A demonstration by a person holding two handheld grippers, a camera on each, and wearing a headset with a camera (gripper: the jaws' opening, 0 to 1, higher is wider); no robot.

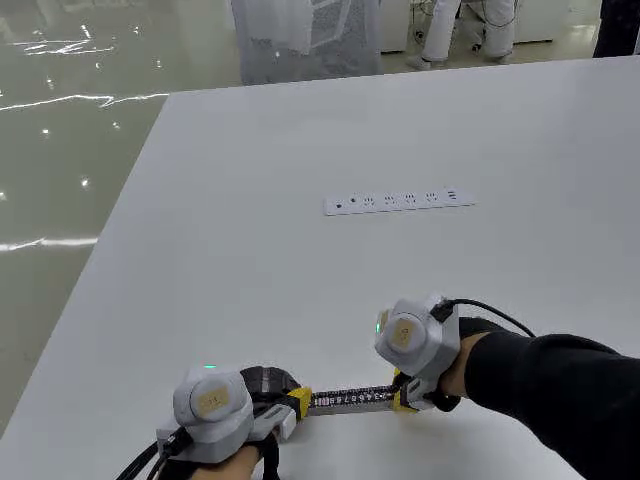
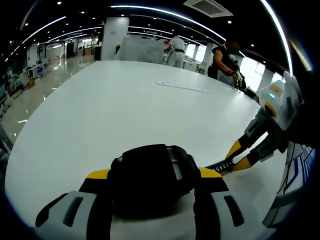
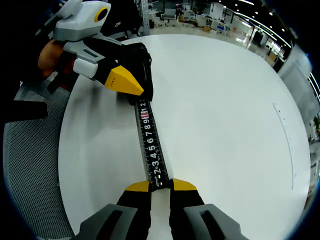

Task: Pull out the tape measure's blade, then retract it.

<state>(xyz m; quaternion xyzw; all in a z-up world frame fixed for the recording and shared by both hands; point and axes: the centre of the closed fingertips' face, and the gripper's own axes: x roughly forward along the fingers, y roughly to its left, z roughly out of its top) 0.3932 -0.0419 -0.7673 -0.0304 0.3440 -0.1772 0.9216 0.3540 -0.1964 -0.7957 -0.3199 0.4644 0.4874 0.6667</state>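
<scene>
A: Status on the tape measure case [image 3: 136, 56]?

B: Bottom centre of the head view, at the near edge of the white table [image 1: 300, 260]. The left gripper [image 2: 154, 174] has its 2 jaws closed in on the black case from either side, with the yellow tips flush on its flanks. That anchors the body so the pull doesn't drag it.

A: And the blade [image 3: 150, 140]?

B: A short stretch is out. It runs straight from the case mouth at upper left of the right gripper view down to the bottom centre. The right gripper [image 3: 161, 186] has its jaws drawn nearly together, pinching the blade's end between the yellow tips. Holding the very end gives the full length to pull on.

A: Alignment?

B: Good. The grippers face each other along the blade, which lies flat just over the table with no visible twist. That probably avoids a kink.

A: Stage?

B: Judging by the short length out, step 1 of 2, early in the pull. Can't tell whether a lock is engaged.

A: Risks?

B: The tip could slip out of the pinch, and the blade would then snap back. The power strip [image 1: 398, 200] sits well apart at mid-frame, out of the pull line.
</scene>
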